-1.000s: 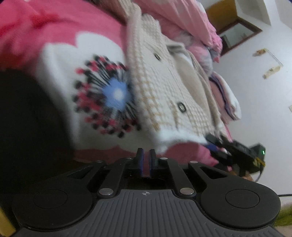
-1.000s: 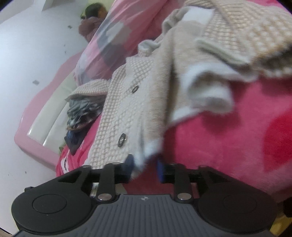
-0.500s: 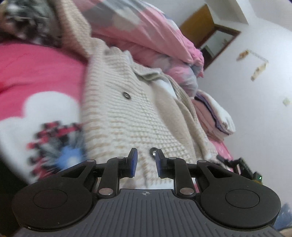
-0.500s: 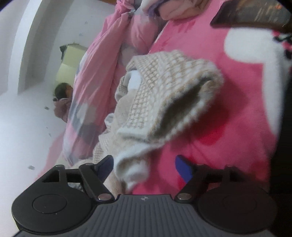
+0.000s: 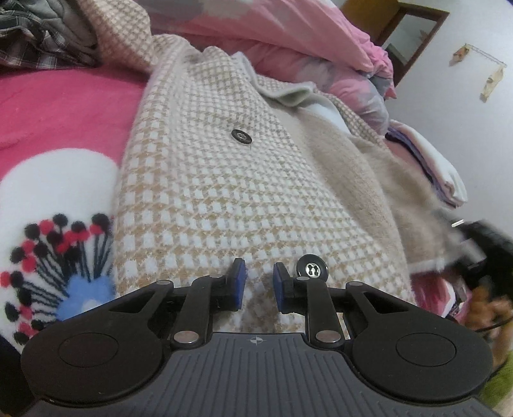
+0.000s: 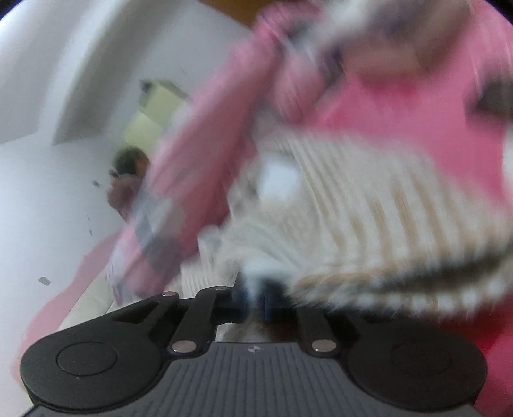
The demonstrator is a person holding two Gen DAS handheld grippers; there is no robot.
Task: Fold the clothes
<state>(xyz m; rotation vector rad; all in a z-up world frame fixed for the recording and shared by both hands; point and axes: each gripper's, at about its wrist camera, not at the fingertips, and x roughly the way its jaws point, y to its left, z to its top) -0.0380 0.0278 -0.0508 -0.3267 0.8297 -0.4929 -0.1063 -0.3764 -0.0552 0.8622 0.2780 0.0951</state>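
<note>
A beige-and-white checked knit cardigan (image 5: 224,179) with dark buttons (image 5: 242,136) lies spread on a pink blanket (image 5: 64,106). My left gripper (image 5: 259,282) is low at its near hem, beside a button (image 5: 310,269). Its blue pads stand a little apart, with knit lying in the gap. The right wrist view is heavily blurred. There my right gripper (image 6: 256,296) is shut on a white fluffy edge of the cardigan (image 6: 368,218), whose folded part bulges just above and to the right of the fingers.
The blanket has a white patch with a blue, red and black flower (image 5: 64,266). Plaid clothes (image 5: 38,38) lie far left, a pink quilt (image 5: 288,29) behind, and folded laundry (image 5: 442,173) at right. A dark blurred device (image 5: 484,243) sits at the cardigan's right edge.
My left gripper went from shut to slightly open and moved onto the cardigan's hem. My right gripper opened wide, then closed on the cardigan's white edge, and is moving fast.
</note>
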